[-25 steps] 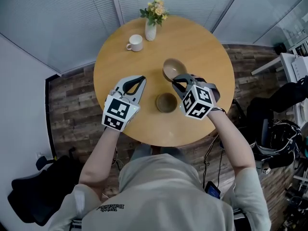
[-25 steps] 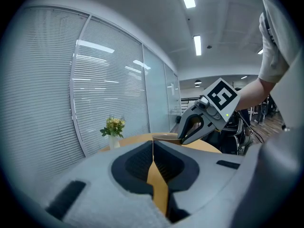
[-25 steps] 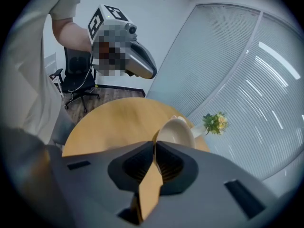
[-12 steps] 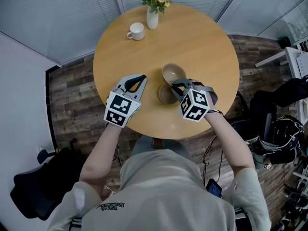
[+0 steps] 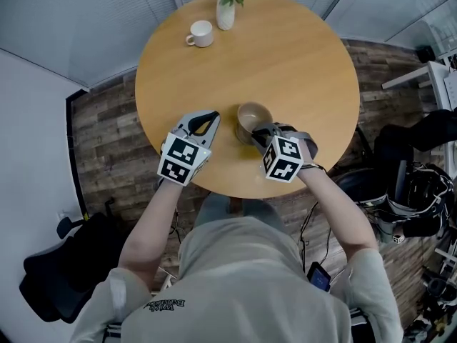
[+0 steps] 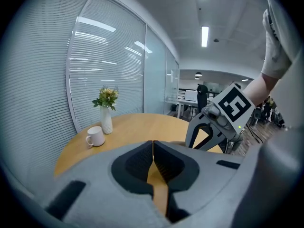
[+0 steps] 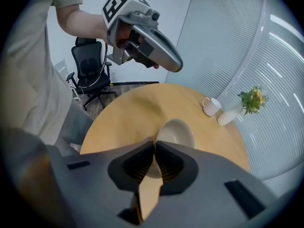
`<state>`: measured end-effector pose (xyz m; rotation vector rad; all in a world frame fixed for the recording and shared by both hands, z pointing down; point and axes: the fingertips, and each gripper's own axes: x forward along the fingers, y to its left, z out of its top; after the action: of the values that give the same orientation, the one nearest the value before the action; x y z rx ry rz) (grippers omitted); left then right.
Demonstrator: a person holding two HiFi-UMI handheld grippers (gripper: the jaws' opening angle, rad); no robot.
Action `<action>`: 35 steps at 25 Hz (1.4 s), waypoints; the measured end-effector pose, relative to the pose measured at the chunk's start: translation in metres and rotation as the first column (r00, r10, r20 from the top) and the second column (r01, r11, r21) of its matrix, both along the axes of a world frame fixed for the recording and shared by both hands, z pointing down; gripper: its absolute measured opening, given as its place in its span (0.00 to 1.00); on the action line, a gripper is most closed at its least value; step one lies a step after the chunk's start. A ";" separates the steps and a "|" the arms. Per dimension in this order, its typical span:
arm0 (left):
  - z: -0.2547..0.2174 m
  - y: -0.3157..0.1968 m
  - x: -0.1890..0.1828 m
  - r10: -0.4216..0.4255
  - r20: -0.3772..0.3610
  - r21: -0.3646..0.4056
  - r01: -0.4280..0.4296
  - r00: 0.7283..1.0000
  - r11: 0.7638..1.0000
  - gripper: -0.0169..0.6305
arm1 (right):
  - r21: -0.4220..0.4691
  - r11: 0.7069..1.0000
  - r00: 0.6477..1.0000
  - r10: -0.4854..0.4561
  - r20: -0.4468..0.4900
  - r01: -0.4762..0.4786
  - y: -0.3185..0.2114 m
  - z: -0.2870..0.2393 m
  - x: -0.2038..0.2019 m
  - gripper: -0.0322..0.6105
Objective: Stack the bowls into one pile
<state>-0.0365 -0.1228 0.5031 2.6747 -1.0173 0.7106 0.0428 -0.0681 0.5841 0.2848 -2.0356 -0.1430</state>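
A beige bowl [image 5: 253, 115] sits near the front of the round wooden table [image 5: 285, 56]. My right gripper [image 5: 259, 129] is shut on its near rim; in the right gripper view the bowl [image 7: 176, 133] lies just past the closed jaws [image 7: 155, 144]. The darker brown bowl is hidden under the beige one, and I cannot tell whether they touch. To the left of the bowl, my left gripper [image 5: 212, 116] is shut and empty, its jaws [image 6: 153, 144] pressed together above the tabletop.
A white mug [image 5: 201, 33] and a white vase of flowers [image 5: 226, 9] stand at the table's far edge. Black office chairs [image 5: 57, 277] stand on the wood floor on both sides. The table's front edge is close under both grippers.
My right gripper has carried the beige bowl toward me and over the brown bowl, which is now covered. The left gripper has hardly moved.
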 end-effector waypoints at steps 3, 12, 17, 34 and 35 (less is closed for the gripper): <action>0.007 0.002 0.003 0.004 0.003 -0.003 -0.004 1.000 1.000 0.06 | -0.008 1.000 0.999 -0.024 -0.038 0.024 0.009 0.014 0.003 0.11; 0.036 0.013 0.005 0.018 0.016 -0.051 -0.018 1.000 0.999 0.06 | -0.071 0.997 0.997 -0.039 -0.069 0.034 0.025 0.048 0.001 0.11; 0.045 0.020 0.006 0.028 0.022 -0.086 -0.026 0.999 0.996 0.06 | -0.099 0.995 0.997 -0.037 -0.072 0.030 0.030 0.060 0.001 0.11; 0.046 0.023 0.004 0.036 0.029 -0.102 -0.033 0.999 0.994 0.06 | -0.144 0.986 0.996 0.085 0.037 -0.079 0.019 0.041 -0.002 0.11; 0.042 0.019 0.001 0.027 0.030 -0.092 -0.024 0.999 0.995 0.06 | -0.140 0.987 0.995 0.088 0.041 -0.081 0.017 0.038 -0.001 0.11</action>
<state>-0.0358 -0.1037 0.5456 2.6106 -0.9355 0.7865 0.0418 -0.0515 0.6216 0.2892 -2.0654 0.0583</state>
